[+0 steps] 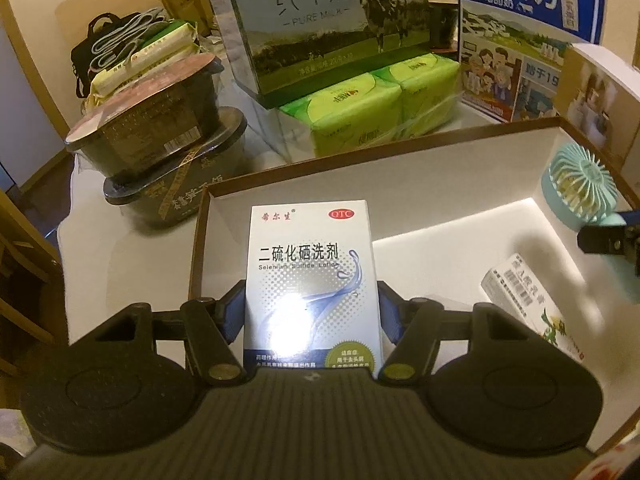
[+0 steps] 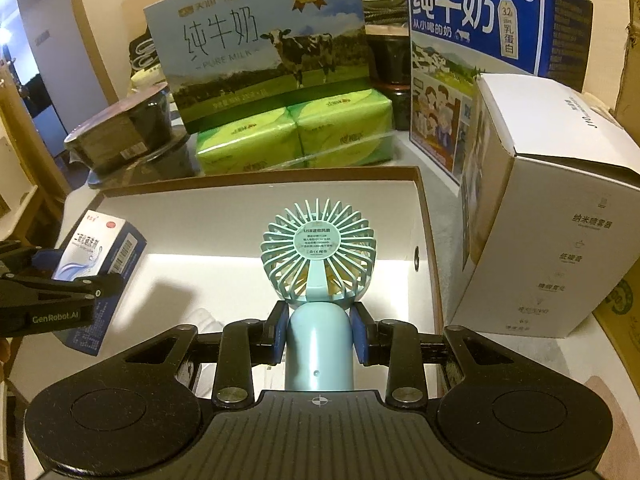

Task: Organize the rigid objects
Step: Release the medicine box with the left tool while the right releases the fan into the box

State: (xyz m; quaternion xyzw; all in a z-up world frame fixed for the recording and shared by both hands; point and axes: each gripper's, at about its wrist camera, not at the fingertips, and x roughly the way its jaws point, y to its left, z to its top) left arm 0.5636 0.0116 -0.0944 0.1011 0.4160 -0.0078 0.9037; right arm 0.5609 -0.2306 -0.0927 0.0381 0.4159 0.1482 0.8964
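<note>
Over the open carton (image 2: 256, 216), both hand-held grippers carry items.

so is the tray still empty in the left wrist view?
No, a small carton already lies on the floor of the tray.

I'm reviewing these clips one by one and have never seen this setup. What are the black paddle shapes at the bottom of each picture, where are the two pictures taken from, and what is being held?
No robot arm here: a person carries a handheld two-finger gripper in each hand, and each gripper has a wide-angle camera looking forward along its fingers. The black shapes are the grippers' own bodies.

The left wrist view shows the left gripper clamping a white lotion box. The right wrist view shows the right gripper clamping the handle of a mint handheld fan.

Both are held over an open white-lined tray on the table; another small medicine box lies inside. Behind stand milk cartons, green tissue packs and dark food tubs.
</note>
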